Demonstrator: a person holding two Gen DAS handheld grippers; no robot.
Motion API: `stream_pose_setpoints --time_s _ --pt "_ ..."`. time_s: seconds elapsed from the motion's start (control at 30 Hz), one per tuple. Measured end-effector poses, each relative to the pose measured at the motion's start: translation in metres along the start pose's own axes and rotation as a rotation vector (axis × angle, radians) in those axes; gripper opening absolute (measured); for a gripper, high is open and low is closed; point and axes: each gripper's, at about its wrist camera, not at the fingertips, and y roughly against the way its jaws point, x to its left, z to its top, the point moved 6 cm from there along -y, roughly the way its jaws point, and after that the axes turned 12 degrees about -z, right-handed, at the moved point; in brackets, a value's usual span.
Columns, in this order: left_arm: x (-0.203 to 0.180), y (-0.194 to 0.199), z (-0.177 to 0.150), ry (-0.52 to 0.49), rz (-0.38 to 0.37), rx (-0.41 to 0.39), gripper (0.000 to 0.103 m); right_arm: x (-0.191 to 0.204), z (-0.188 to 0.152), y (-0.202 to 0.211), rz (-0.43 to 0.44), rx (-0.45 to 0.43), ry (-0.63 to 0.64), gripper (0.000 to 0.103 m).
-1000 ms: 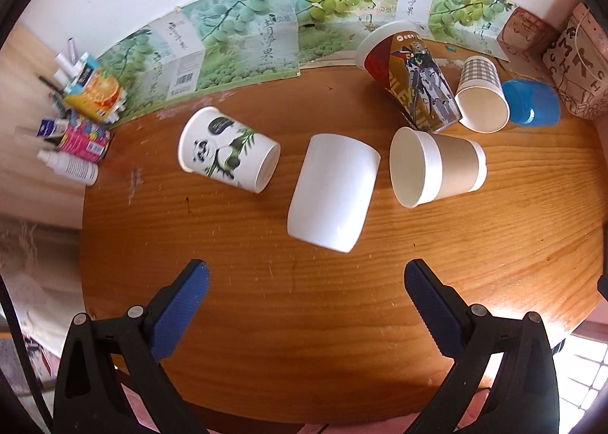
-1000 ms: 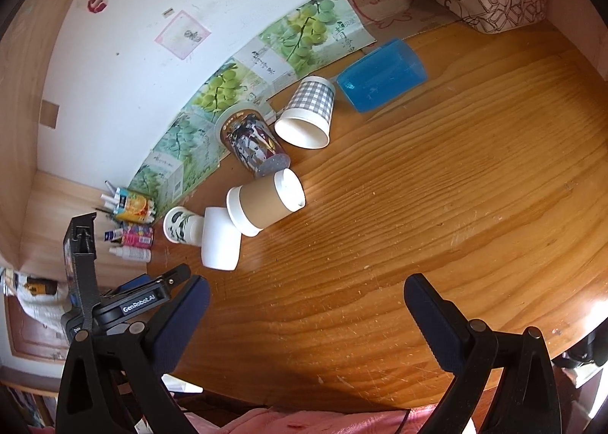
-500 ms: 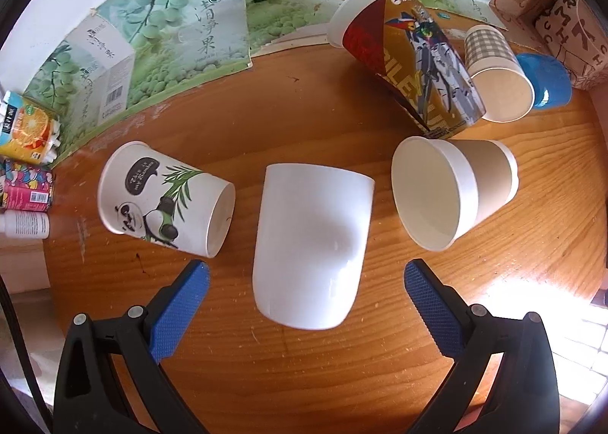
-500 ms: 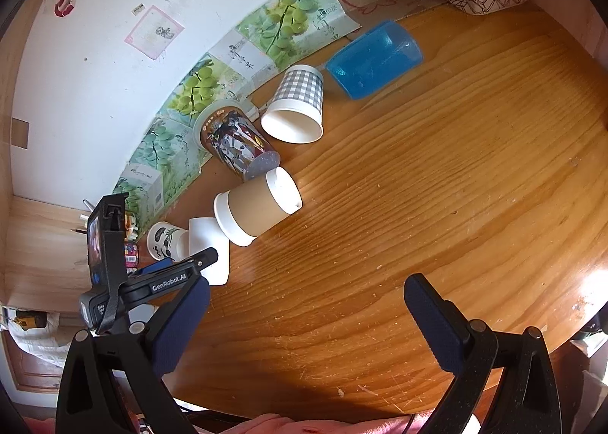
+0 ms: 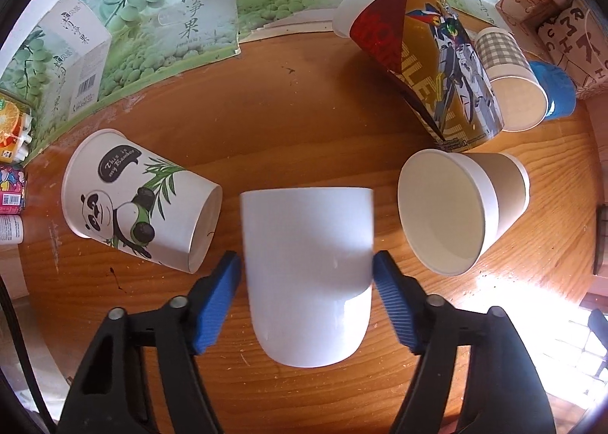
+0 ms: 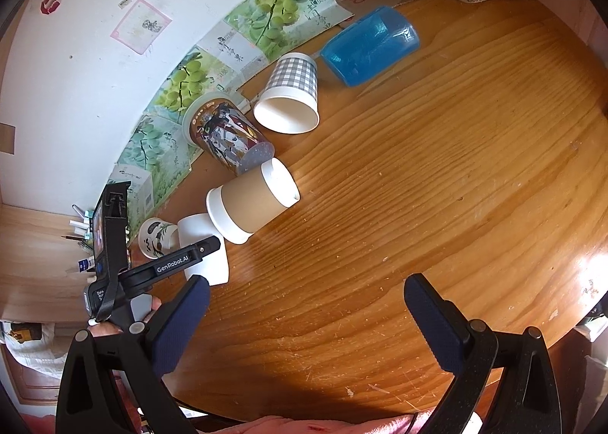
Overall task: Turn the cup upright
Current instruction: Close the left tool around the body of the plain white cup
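A plain white cup [image 5: 307, 274] lies on its side on the wooden table [image 5: 266, 122], its closed bottom toward the camera. My left gripper [image 5: 307, 263] straddles it, with the blue pads [image 5: 222, 289] touching or nearly touching both sides of the cup. In the right wrist view the white cup [image 6: 205, 244] shows at the left with the left gripper over it. My right gripper [image 6: 304, 304] is open and empty above bare table near the front edge.
Other cups lie on their sides: a panda cup [image 5: 136, 202] to the left, a brown-sleeved cup [image 5: 459, 206] to the right, a printed robot cup [image 5: 421, 69], a checked cup [image 5: 509, 76] and a blue cup [image 6: 368, 42]. Green grape boxes [image 5: 152, 35] line the wall.
My left gripper has moved forward and down onto the white cup and narrowed its jaws around it. The right gripper has shifted only slightly and stays open.
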Motion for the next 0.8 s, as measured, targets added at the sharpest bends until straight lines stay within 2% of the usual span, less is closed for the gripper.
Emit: stream_pose_setpoints --time_s 0.33,0.63,0.8 --pt "-0.008 0.002 -0.007 0.014 -0.009 -0.011 0.072 -0.002 -0.005 0.001 0.005 0.01 0.002 0.103" --pt "-0.024 0.024 -0.055 0.042 -0.006 -0.037 0.072 -0.012 -0.013 0.011 0.019 0.007 0.036 0.103" --pt "-0.048 0.029 -0.09 0.045 -0.001 -0.046 0.072 -0.022 -0.02 0.015 0.028 0.019 0.057 0.103"
